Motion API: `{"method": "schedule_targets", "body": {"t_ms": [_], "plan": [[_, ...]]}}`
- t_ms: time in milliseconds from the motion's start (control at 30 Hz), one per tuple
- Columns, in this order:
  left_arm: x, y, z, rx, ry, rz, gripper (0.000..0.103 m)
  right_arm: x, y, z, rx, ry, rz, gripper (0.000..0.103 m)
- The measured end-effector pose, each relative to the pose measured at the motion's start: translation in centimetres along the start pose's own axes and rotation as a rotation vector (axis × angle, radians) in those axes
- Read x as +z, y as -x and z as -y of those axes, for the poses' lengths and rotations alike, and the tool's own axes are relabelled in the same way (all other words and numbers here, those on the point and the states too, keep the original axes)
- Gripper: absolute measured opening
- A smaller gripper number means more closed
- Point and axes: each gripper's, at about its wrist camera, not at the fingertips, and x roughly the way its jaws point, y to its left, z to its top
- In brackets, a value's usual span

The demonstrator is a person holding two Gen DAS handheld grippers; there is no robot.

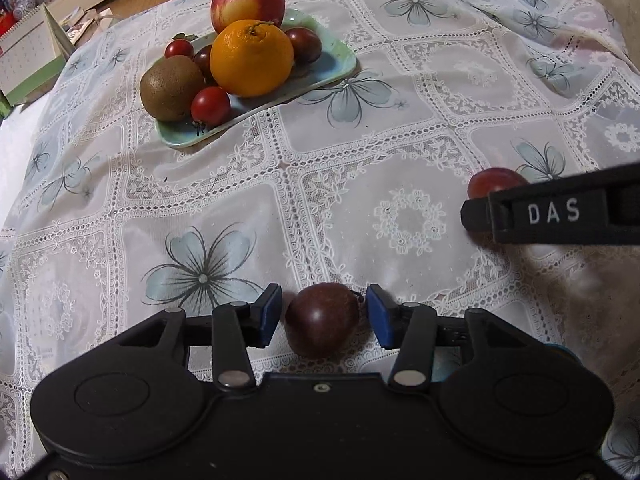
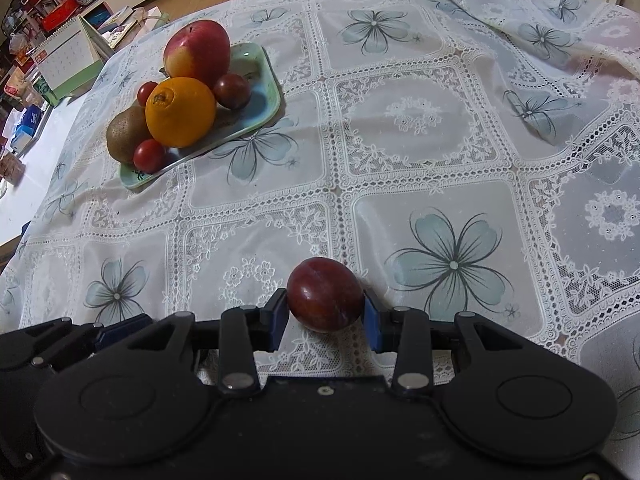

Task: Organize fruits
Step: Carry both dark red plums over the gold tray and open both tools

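Closing off-centre, the half-open left claw [image 1: 324, 316] could roll its unheld plum [image 1: 322, 320] across the table [image 1: 360, 168], while the right claw [image 2: 325, 316] clamps another plum [image 2: 325, 299].

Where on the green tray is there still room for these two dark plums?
The pale green rectangular tray has bare floor at its right side, beside the small dark plum. The kiwi end is crowded. The lace tablecloth between tray and grippers is open.
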Motion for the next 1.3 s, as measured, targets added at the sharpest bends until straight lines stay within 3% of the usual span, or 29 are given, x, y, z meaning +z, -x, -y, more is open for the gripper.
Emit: {"method": "schedule_targets", "body": {"t_ms": [133, 500, 767, 1033, 1300], "plan": [[0.0, 0.2, -0.1, -0.004, 0.016, 0.005, 0.045, -0.1, -0.2, 0.0, -0.003, 0.001, -0.007, 0.040], [-0.1, 1.1, -1.1, 0.023, 0.090, -0.005, 0.044, 0.0, -0.1, 0.2, 0.003, -0.009, -0.008, 0.040], [-1.4, 5.3, -3.1, 0.029, 0.165, 0.005, 0.044, -0.7, 1.4, -0.1, 0.018, -0.011, -0.002, 0.040], [-5.0, 10.4, -3.9, 0.041, 0.204, 0.046, 0.044, -3.8, 6.3, -0.9, 0.066, 0.047, -0.009, 0.040], [-9.9, 12.7, -2.8, 0.042, 0.234, 0.062, 0.045, -9.2, 10.6, -2.0, 0.016, 0.151, -0.002, 0.040]]}}
